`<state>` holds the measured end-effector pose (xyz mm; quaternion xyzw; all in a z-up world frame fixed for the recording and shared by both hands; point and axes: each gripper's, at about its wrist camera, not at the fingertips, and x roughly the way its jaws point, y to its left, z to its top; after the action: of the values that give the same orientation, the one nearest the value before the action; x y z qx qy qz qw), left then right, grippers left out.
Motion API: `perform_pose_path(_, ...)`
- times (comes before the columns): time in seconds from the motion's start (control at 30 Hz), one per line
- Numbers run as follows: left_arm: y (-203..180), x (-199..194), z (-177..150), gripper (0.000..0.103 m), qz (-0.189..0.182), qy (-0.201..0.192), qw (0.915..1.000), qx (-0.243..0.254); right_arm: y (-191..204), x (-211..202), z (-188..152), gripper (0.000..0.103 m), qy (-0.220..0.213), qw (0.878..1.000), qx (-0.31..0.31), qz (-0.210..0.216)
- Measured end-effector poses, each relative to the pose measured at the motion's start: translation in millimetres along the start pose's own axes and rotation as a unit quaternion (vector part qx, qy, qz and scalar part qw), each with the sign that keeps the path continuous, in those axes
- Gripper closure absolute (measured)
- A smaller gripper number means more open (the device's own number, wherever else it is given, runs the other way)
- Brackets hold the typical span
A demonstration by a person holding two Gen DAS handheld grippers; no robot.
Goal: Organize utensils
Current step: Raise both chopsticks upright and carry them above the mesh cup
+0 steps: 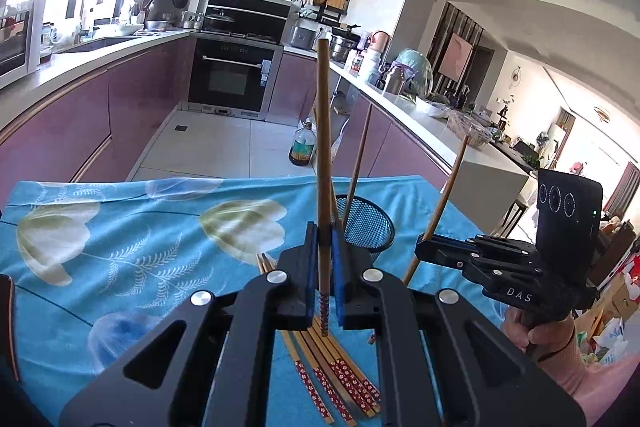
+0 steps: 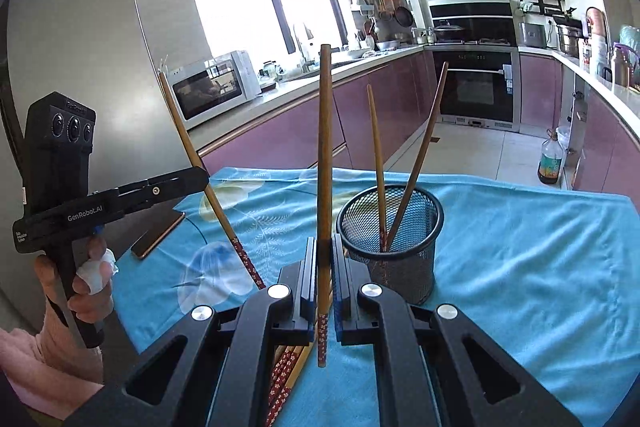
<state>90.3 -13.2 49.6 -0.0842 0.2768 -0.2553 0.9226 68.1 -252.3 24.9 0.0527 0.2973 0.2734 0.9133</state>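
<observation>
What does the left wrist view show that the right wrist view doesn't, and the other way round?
Only the left wrist view shows the right tool from the side, shut on its chopstick. Only the right wrist view shows the phone on the cloth, the left tool from the side, and two chopsticks clearly standing in the mesh cup. Both show the blue floral cloth, the cup, loose chopsticks lying on the cloth, and one chopstick clamped upright.

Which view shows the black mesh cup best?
The right wrist view: the round black wire-mesh cup shows whole, with two wooden chopsticks inside. In the left wrist view, the left gripper hides most of it.
</observation>
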Motion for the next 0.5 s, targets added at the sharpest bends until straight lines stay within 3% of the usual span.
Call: perform_pose_path(0.5, -38, 16, 60, 0.095, -0.012, -0.048, 0.9978, 0.043, -10, -21, 55, 0.097, -0.077, 0.996, -0.024, -0.023)
